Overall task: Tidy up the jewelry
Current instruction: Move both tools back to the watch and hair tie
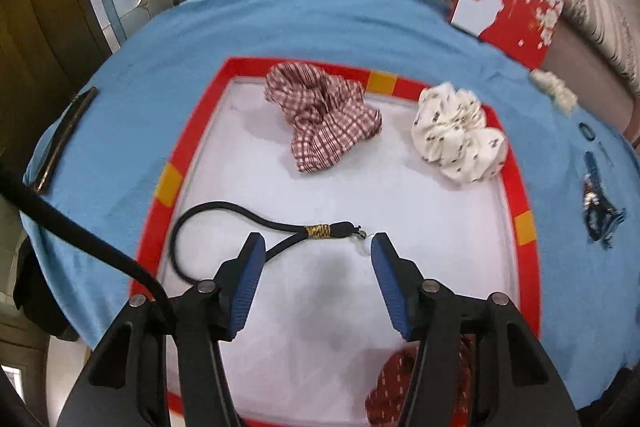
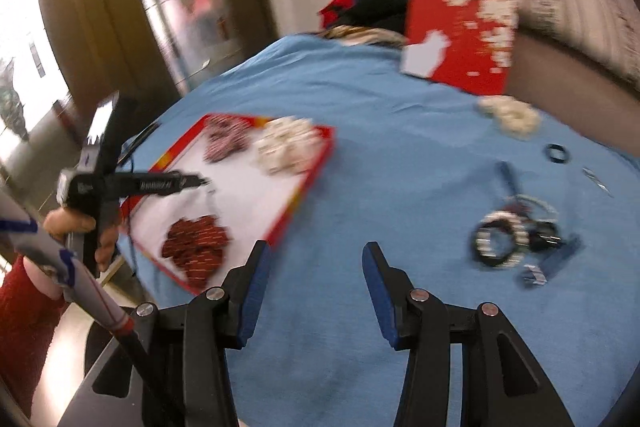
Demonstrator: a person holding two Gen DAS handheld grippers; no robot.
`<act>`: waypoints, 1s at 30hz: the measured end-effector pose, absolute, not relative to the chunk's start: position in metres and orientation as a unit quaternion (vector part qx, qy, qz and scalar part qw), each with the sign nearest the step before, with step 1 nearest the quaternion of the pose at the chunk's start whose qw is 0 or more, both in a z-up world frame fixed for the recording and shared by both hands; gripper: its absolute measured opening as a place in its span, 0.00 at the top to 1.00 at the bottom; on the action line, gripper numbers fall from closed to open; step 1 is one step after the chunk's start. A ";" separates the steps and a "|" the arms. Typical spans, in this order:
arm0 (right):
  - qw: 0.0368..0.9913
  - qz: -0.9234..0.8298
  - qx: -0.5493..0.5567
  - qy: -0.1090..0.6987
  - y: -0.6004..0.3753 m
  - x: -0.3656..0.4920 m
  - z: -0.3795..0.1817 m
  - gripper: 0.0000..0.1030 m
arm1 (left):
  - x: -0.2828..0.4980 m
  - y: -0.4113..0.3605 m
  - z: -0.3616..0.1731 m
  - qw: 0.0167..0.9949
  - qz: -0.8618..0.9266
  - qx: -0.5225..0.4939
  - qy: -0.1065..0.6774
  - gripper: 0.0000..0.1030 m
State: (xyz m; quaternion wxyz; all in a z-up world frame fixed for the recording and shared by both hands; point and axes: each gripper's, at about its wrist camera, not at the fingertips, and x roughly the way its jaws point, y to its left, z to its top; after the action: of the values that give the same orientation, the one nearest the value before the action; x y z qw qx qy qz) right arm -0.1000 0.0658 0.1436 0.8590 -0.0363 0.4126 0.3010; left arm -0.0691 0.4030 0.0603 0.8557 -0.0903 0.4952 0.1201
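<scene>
Left wrist view: left gripper [image 1: 318,247] hangs low over the white floor of the red-rimmed tray [image 1: 522,195], jaws spread wide, nothing between them. Just beyond the pads lies a black cord loop [image 1: 224,213] with a gold-wrapped band and a small clasp at its right end, which sits near the right pad. A dark red patterned scrunchie [image 1: 394,393] shows at the near edge, partly hidden behind the right finger. Farther in, a checked scrunchie [image 1: 324,123], and to its right a white printed scrunchie [image 1: 456,131] resting against the tray's right rim. Right wrist view, blurred: right gripper [image 2: 316,259] wide open and empty above bare blue cloth [image 2: 380,131]; ahead to the right a tangle of beaded bracelets [image 2: 508,235], farther out a small dark ring [image 2: 557,153] and a cream scrunchie [image 2: 510,115]. Risks, as I judge them: the bracelets are interlinked, so a pinch could lift several together; the thin cord could slip flat under the pads; blur suggests speed, inviting a misjudged approach.
</scene>
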 end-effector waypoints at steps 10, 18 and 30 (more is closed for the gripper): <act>0.889 0.170 0.033 0.423 -0.055 -0.069 0.133 0.47 | -0.060 0.411 0.067 0.857 0.164 -0.098 0.479 0.47; 0.889 0.074 0.094 0.441 -0.153 -0.054 0.110 0.47 | -0.086 0.354 0.133 0.899 0.109 -0.116 0.408 0.46; 0.879 0.113 0.108 0.451 -0.162 -0.028 0.079 0.47 | -0.014 0.175 0.094 0.883 -0.040 -0.080 0.461 0.46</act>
State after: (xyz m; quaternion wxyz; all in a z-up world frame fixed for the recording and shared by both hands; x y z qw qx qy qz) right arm -0.0277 -0.1617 0.0793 0.8788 0.1084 0.4507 0.1134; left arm -0.0137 0.1745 0.0945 0.8831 -0.0799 0.4607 -0.0396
